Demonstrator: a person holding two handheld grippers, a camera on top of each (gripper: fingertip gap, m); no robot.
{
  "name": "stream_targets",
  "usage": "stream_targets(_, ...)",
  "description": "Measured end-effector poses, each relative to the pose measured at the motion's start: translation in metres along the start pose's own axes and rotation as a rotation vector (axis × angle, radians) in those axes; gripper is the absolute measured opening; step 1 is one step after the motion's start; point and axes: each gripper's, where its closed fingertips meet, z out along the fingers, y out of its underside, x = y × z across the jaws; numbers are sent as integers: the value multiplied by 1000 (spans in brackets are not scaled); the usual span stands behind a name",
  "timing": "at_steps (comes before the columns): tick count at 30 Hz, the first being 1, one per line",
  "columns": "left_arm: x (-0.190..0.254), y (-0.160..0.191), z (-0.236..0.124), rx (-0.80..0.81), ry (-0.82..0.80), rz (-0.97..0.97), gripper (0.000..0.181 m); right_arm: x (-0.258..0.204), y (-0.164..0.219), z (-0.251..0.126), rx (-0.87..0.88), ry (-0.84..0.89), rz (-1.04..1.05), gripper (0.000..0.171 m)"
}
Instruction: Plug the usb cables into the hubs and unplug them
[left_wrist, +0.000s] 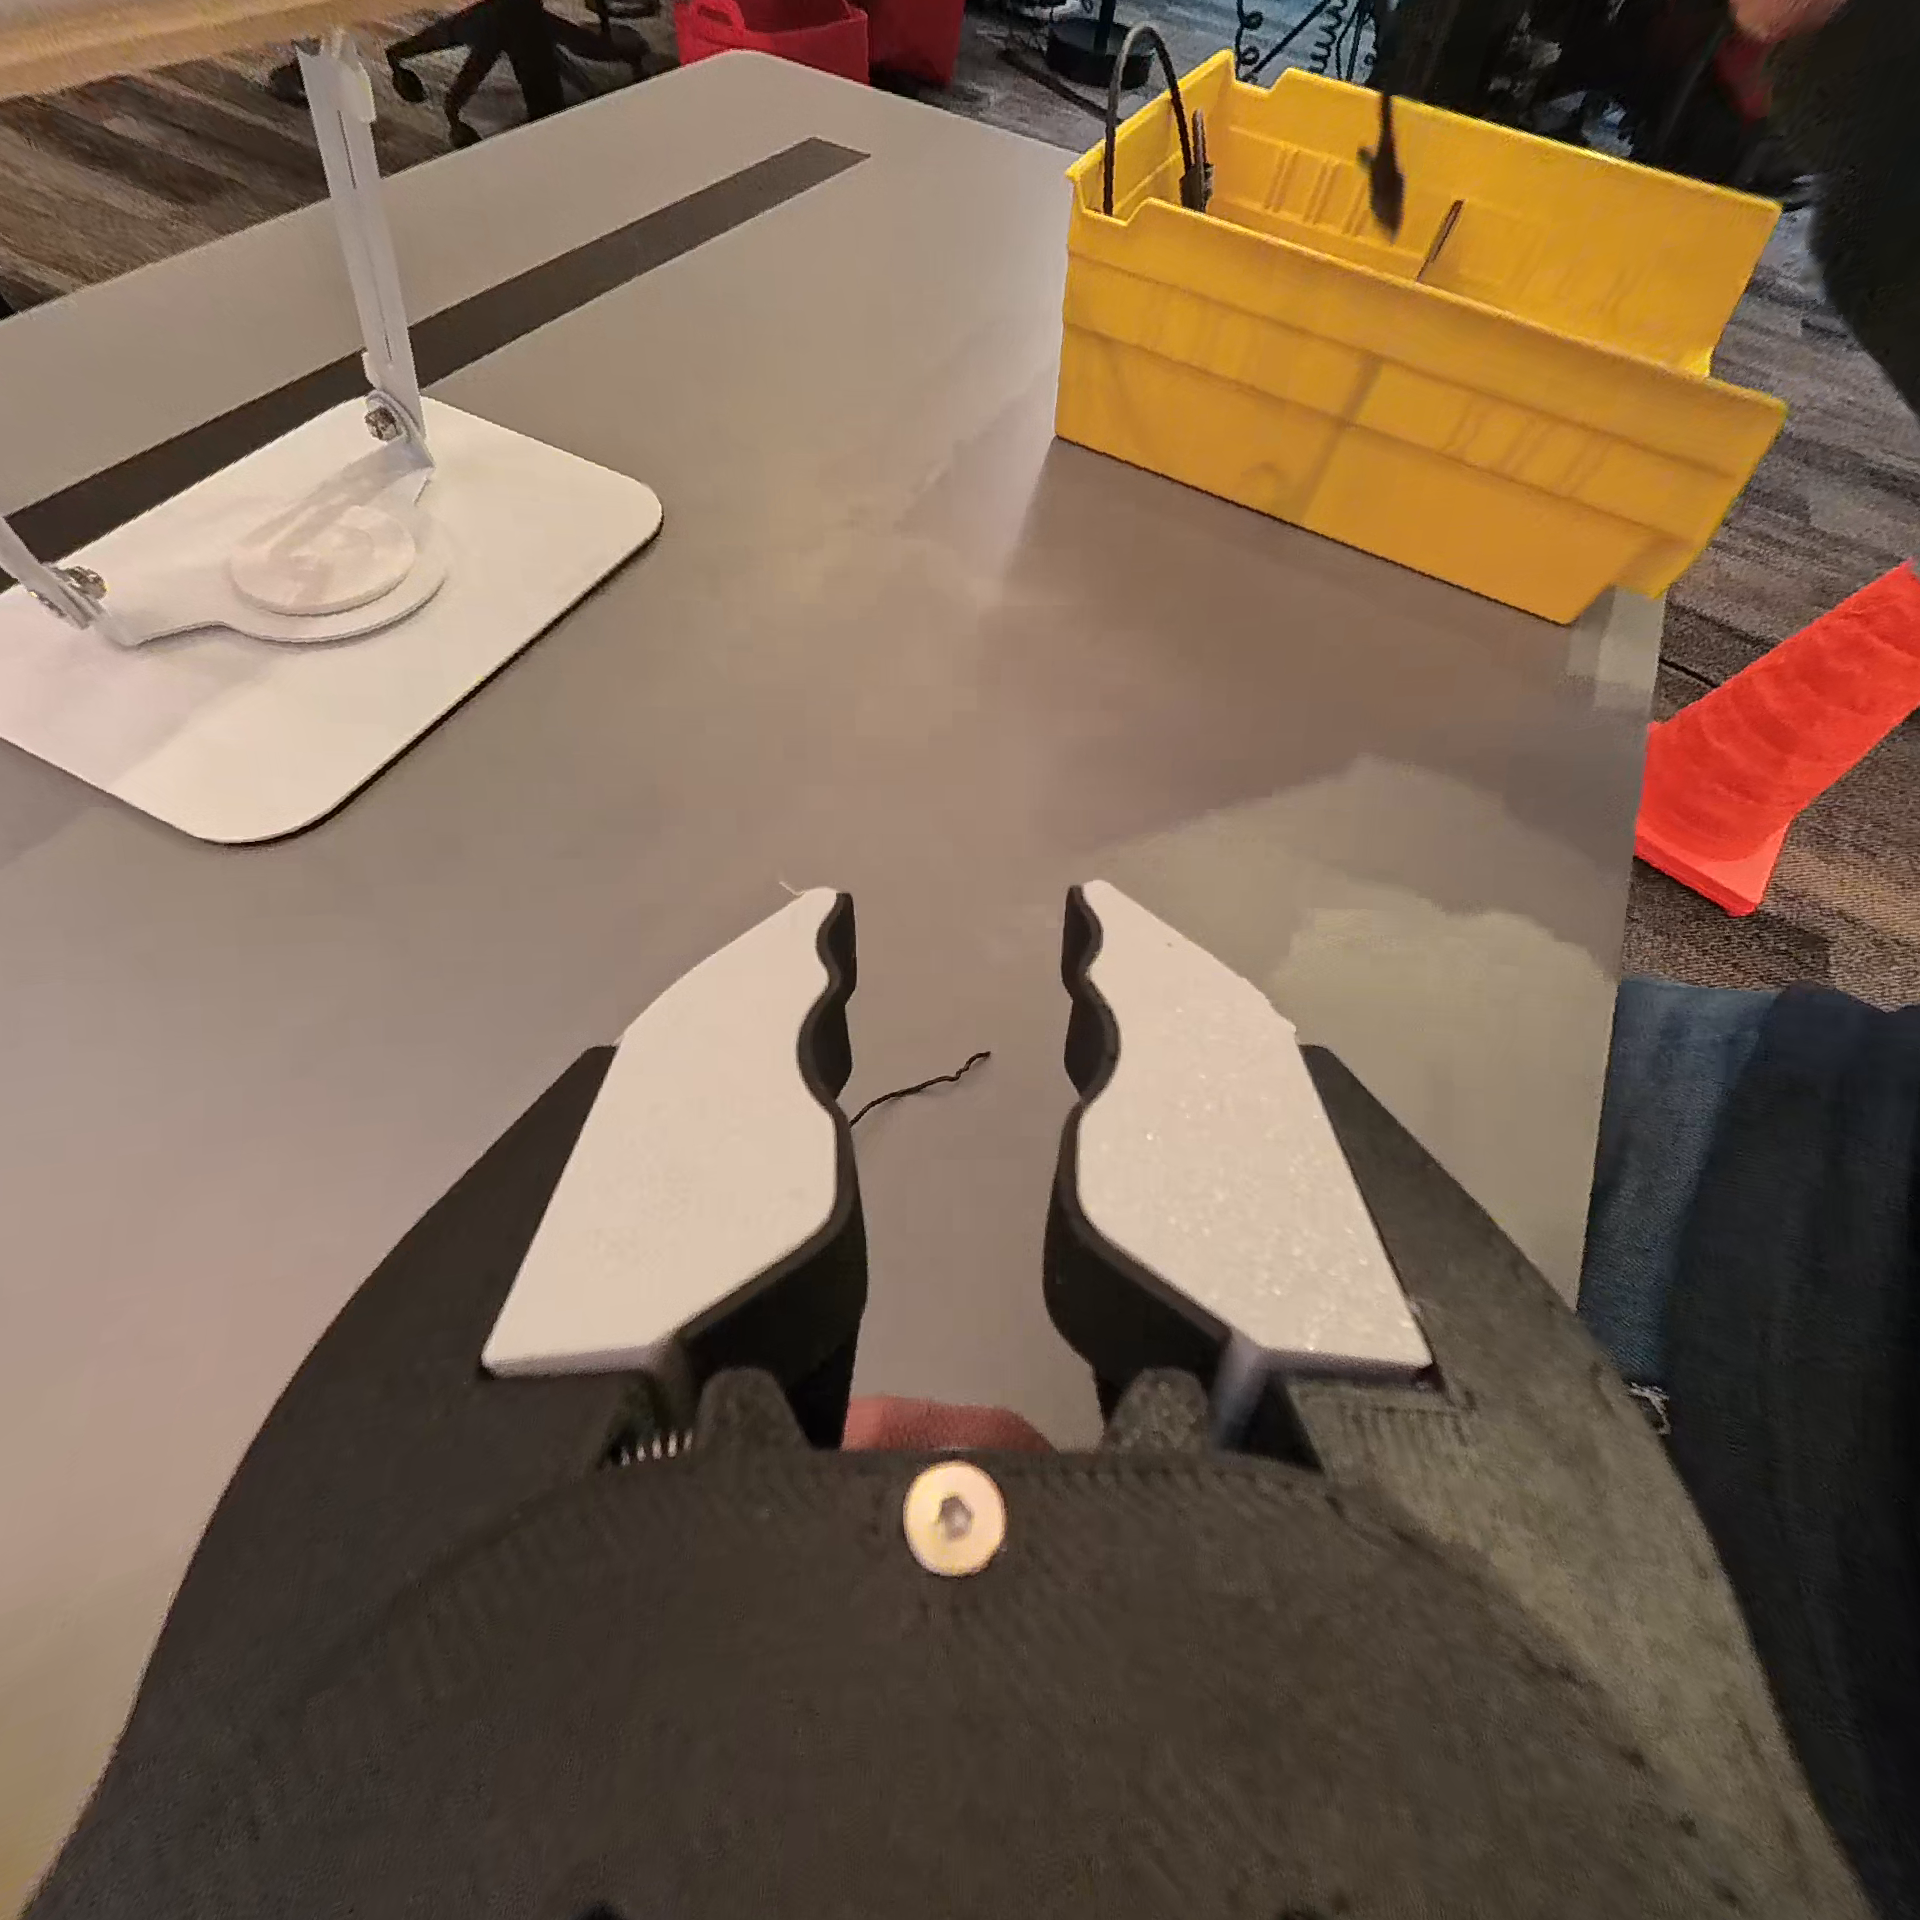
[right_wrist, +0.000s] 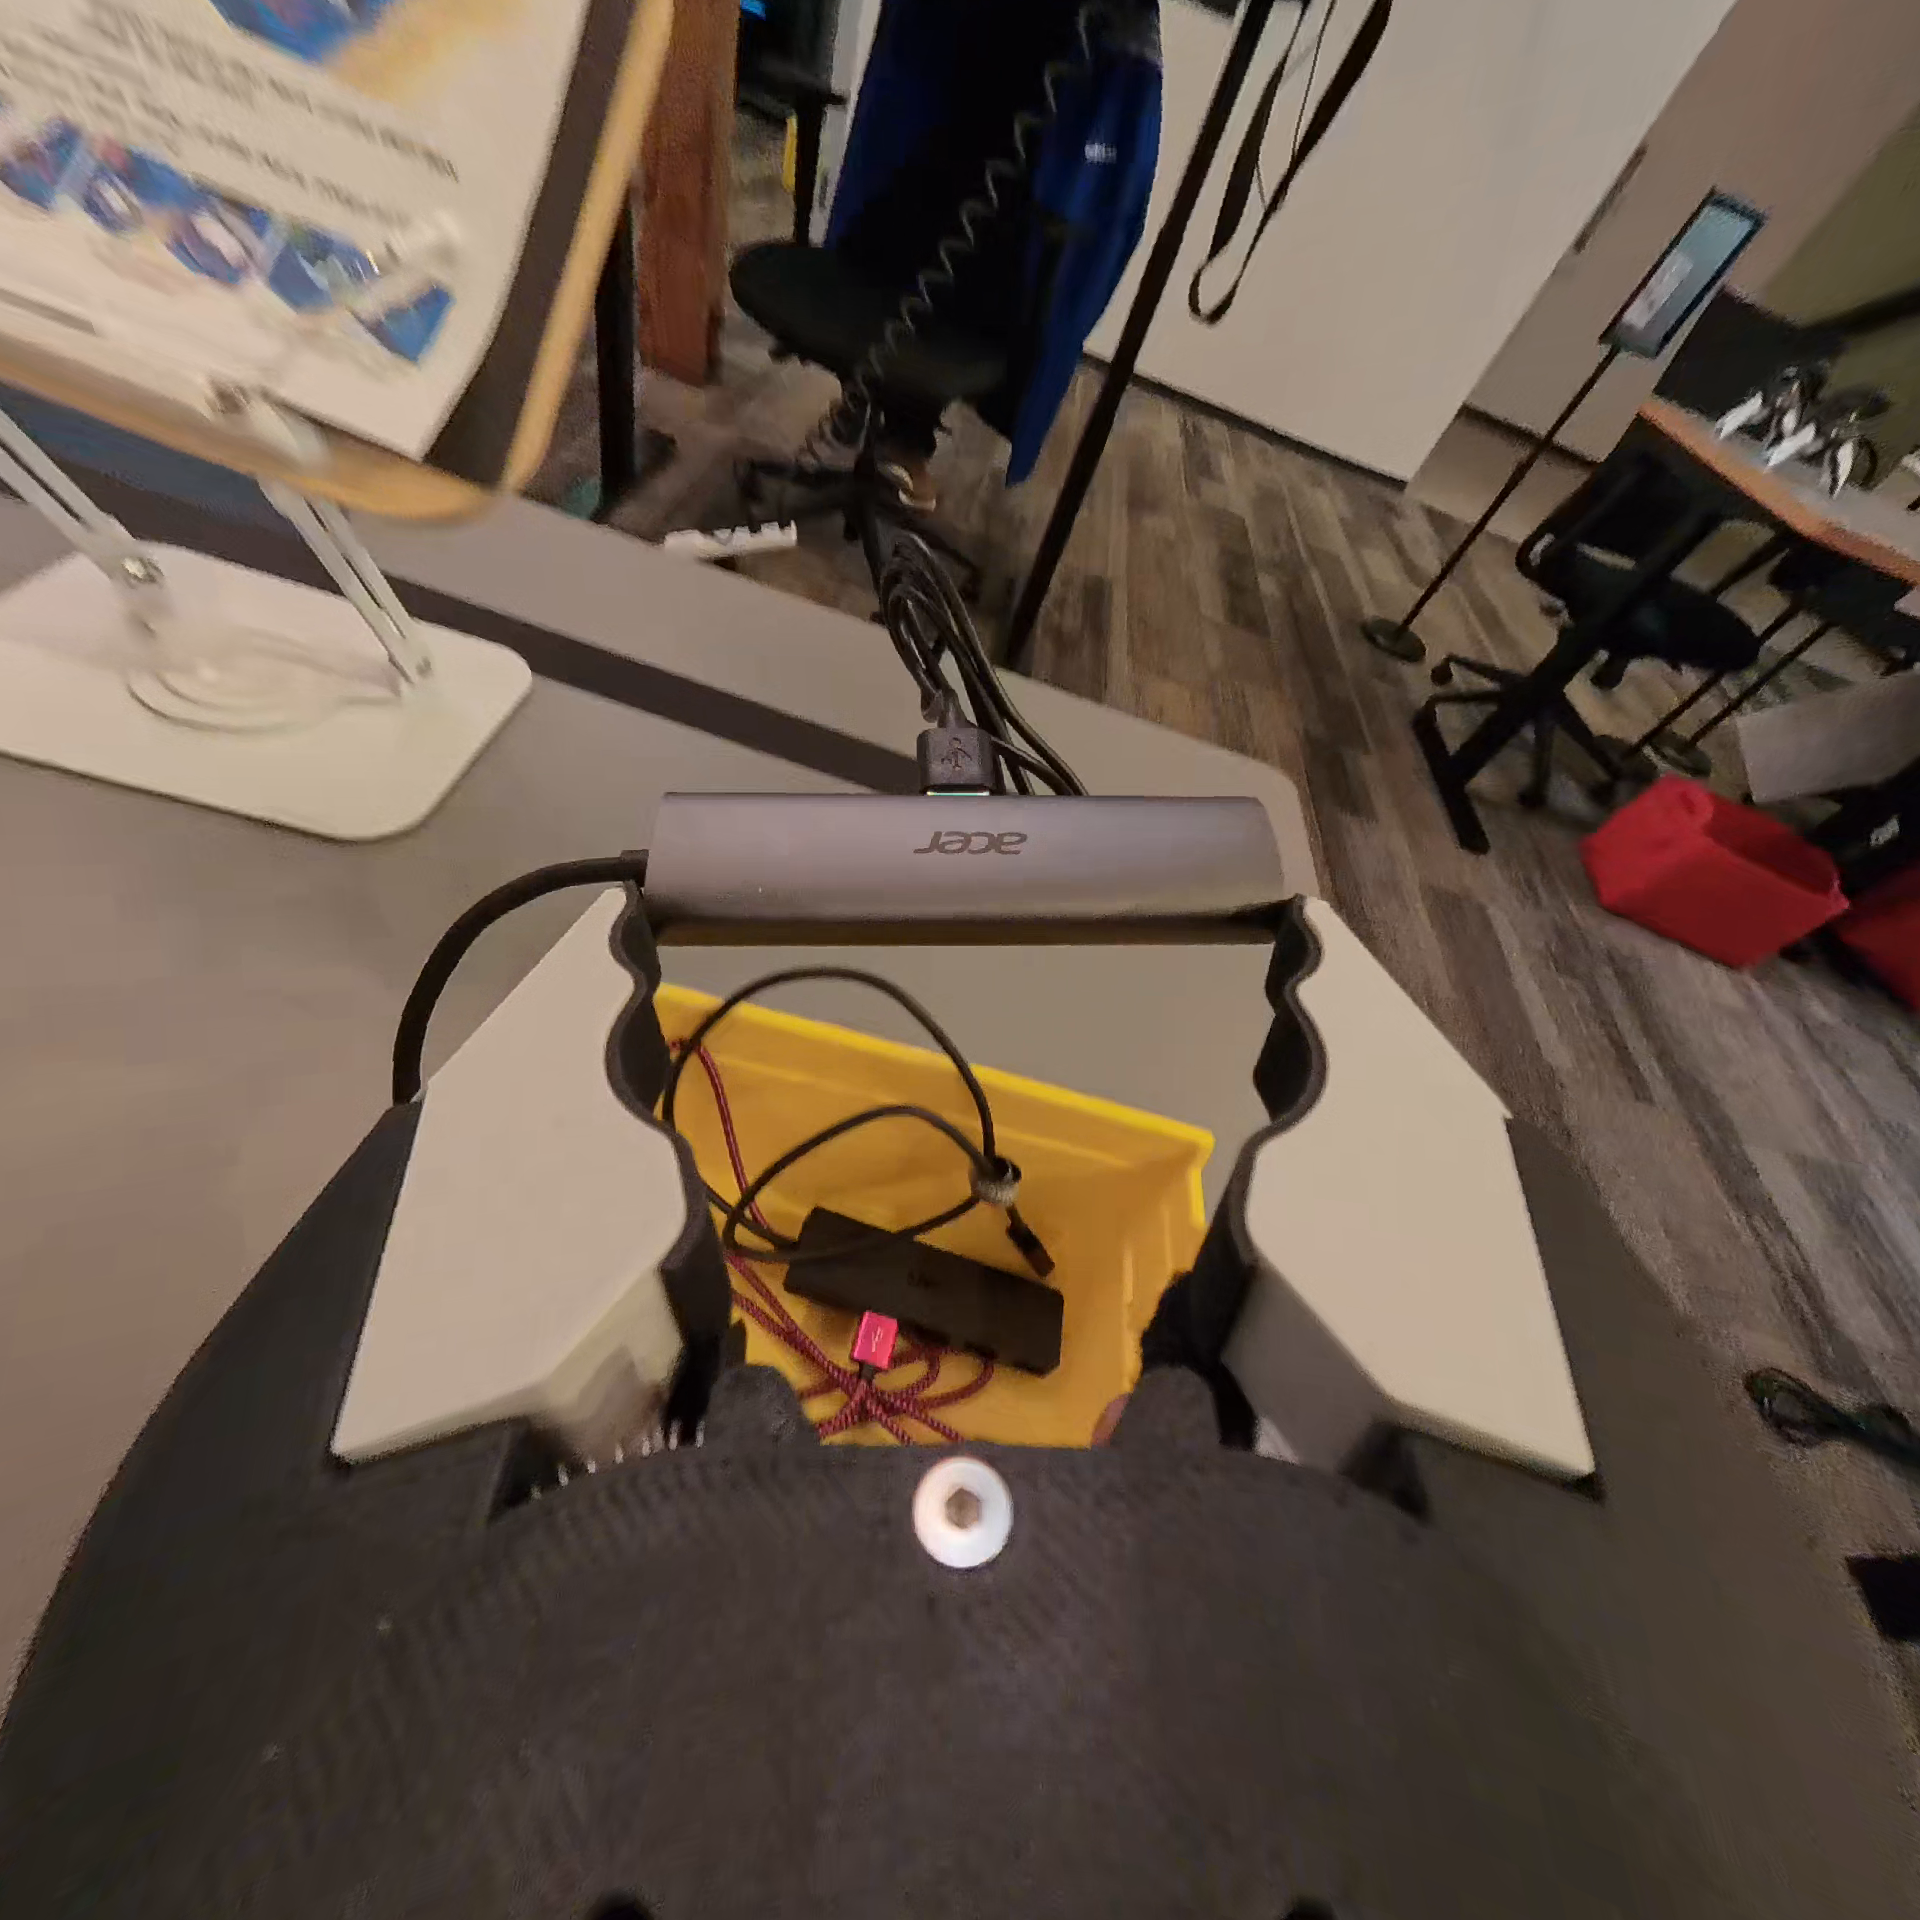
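Observation:
My right gripper (right_wrist: 961, 916) is shut on a grey hub (right_wrist: 956, 847), gripping it by its two ends, lifted above a yellow bin (right_wrist: 1091, 1143). A black USB plug (right_wrist: 956, 758) sits in the hub's far side, and its cable trails away. The hub's own black lead (right_wrist: 436, 966) loops to the left. In the bin lie a black hub (right_wrist: 925, 1299) with a thin black cable and a red braided cable (right_wrist: 873, 1345). My left gripper (left_wrist: 958, 935) is open and empty over the grey table (left_wrist: 831, 623). The bin (left_wrist: 1351, 416) is ahead of it to the right, with a black cable end (left_wrist: 1387, 187) dangling above it.
A white stand base (left_wrist: 312, 623) sits on the table at the left, also in the right wrist view (right_wrist: 260, 717). The table's right edge is near the bin. An orange cone (left_wrist: 1787, 748), red bins (right_wrist: 1704, 873) and office chairs are on the floor beyond. Tip to tip, the grippers are about 45 centimetres apart.

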Motion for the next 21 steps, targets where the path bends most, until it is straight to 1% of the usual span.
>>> stream_targets(5, 0, 2, 2, -6, -2, -2, 37, -5, 63, 21, -139, 0, 17, 115)
stream_targets(9, 0, 3, 3, -9, -3, -6, 37, -14, 97, 26, -232, -23, 25, 115)
stream_targets(14, 1, 6, 5, -18, -1, -5, 37, -21, 124, 25, -328, -40, 26, 116)
stream_targets(21, -2, 7, 4, -21, -12, -17, 37, -30, 155, 19, -527, -101, 22, 115)
